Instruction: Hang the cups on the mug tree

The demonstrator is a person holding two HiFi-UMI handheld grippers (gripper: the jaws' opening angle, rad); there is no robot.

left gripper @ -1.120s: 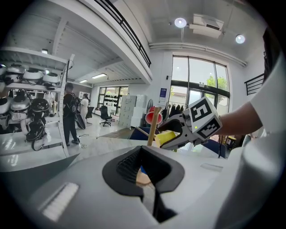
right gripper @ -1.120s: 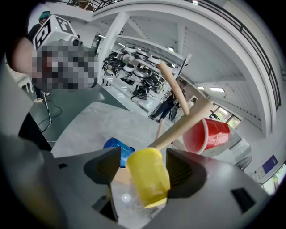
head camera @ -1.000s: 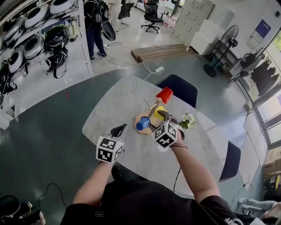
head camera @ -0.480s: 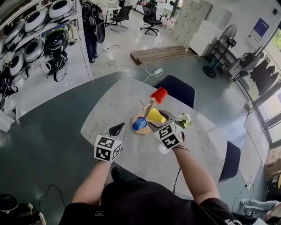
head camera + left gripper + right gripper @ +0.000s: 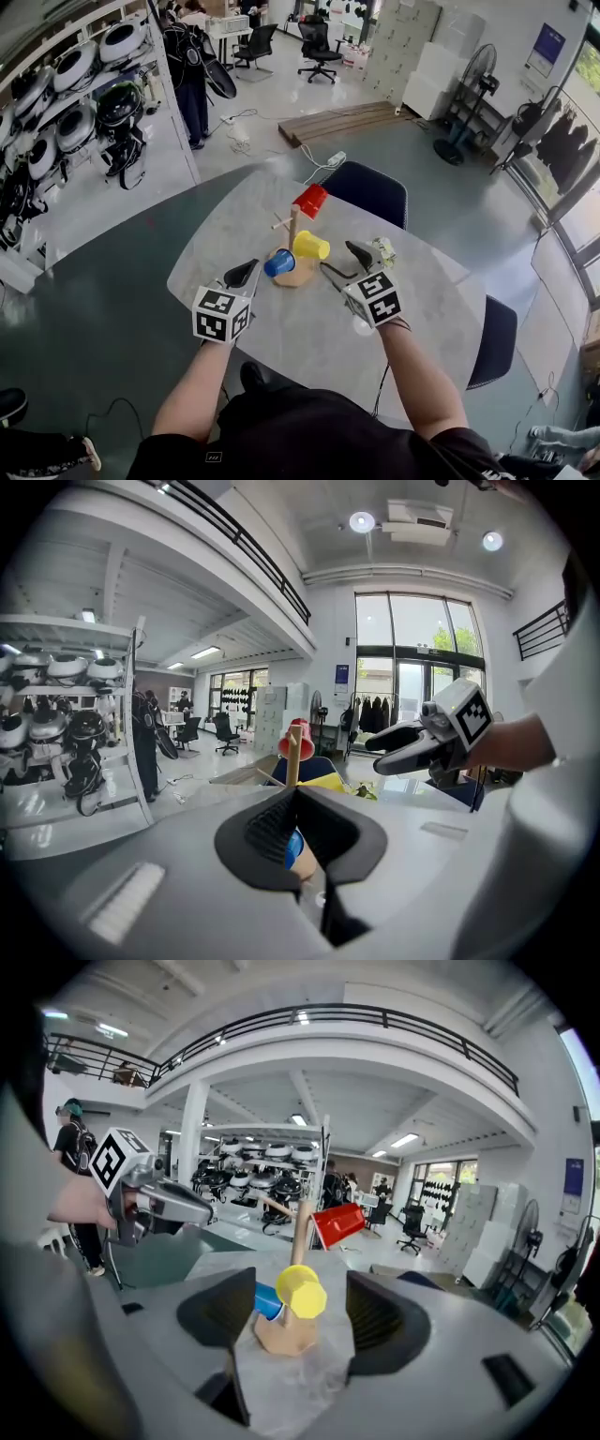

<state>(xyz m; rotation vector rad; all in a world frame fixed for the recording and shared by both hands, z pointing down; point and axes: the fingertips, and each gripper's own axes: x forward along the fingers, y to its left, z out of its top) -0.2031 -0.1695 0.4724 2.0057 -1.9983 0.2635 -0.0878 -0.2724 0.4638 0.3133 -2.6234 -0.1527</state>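
Note:
On the marble table (image 5: pixel 281 337) stands a wooden mug tree (image 5: pixel 293 228). A red cup (image 5: pixel 310 201) hangs at its top, with a yellow cup (image 5: pixel 310 246) and a blue cup (image 5: pixel 278 263) on lower pegs. My right gripper (image 5: pixel 345 264) is open and empty, a little right of the yellow cup. The right gripper view frames the yellow cup (image 5: pixel 300 1292), blue cup (image 5: pixel 265 1300) and red cup (image 5: pixel 337 1223) between its wide jaws (image 5: pixel 300 1321). Left of the blue cup, my left gripper (image 5: pixel 246 273) is shut and empty. Its own view has the tree (image 5: pixel 293 759) straight ahead.
A small bunch of flowers (image 5: pixel 382 248) lies on the table right of the tree. Dark chairs stand at the far edge (image 5: pixel 380 187) and the right edge (image 5: pixel 492 342). Shelves of helmets (image 5: pixel 66 103) line the left wall, and a person (image 5: pixel 187 66) stands beyond.
My right gripper has let go of the yellow cup, which now hangs on the tree, and has drawn back to the right with open jaws. The left gripper has barely moved.

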